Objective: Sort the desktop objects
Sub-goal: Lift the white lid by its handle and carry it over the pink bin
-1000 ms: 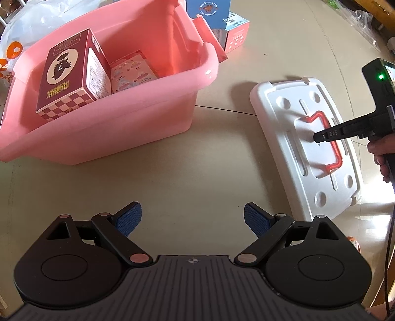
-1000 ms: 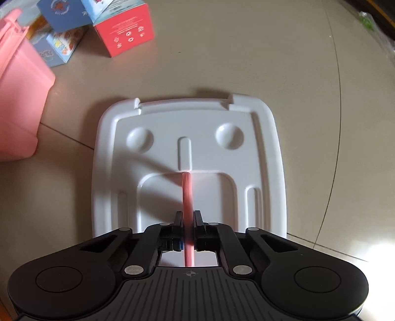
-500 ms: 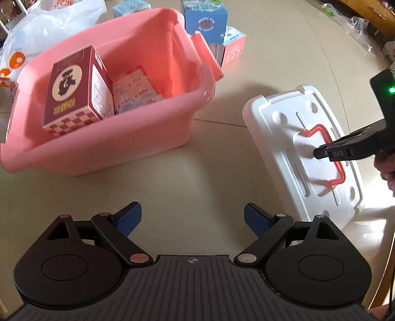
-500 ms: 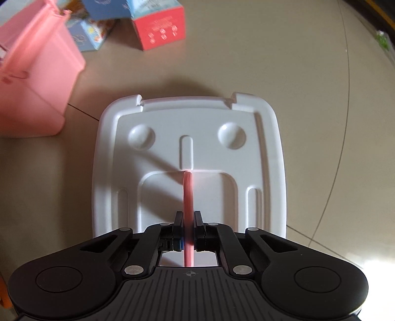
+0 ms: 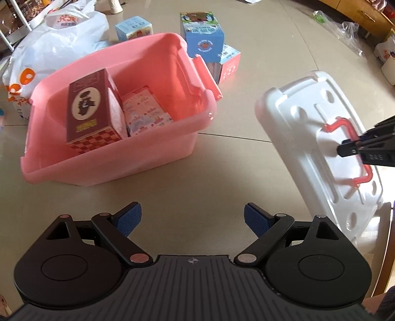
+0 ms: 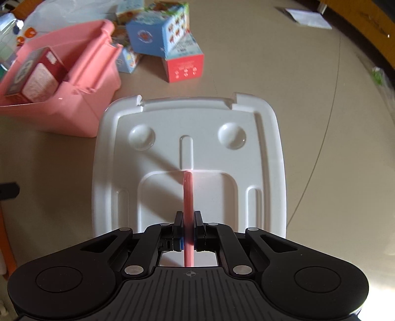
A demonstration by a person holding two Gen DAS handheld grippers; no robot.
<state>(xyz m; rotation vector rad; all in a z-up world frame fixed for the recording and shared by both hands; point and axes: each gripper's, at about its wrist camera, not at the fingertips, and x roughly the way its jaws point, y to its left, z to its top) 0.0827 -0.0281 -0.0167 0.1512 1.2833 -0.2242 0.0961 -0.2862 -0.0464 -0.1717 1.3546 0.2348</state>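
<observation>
A pink plastic bin (image 5: 148, 158) (image 6: 81, 116) stands on the beige surface with a maroon carton (image 5: 91, 116) and a pale patterned box (image 5: 148, 116) inside. To its right hangs a white lid (image 5: 296, 138) (image 6: 160, 148), lifted off the surface and tilted. My right gripper (image 6: 188, 222) (image 5: 345, 149) is shut on the lid's pink handle (image 6: 188, 192) (image 5: 345, 126). My left gripper (image 5: 192, 218) stands open above bare surface in front of the bin, nothing between its blue pads (image 5: 128, 219).
Behind the bin lie several small boxes: a blue one (image 5: 202, 34) (image 6: 153, 34) stacked on a red-sided one (image 5: 227, 64) (image 6: 185, 66), and a pale blue one (image 5: 133, 27). A white plastic bag (image 5: 49, 44) sits at the far left. A wooden edge (image 5: 358, 12) runs along the top right.
The right gripper has risen with the white lid, lifting it off the surface and tilting it. The left gripper has also risen, so the bin and boxes look smaller.
</observation>
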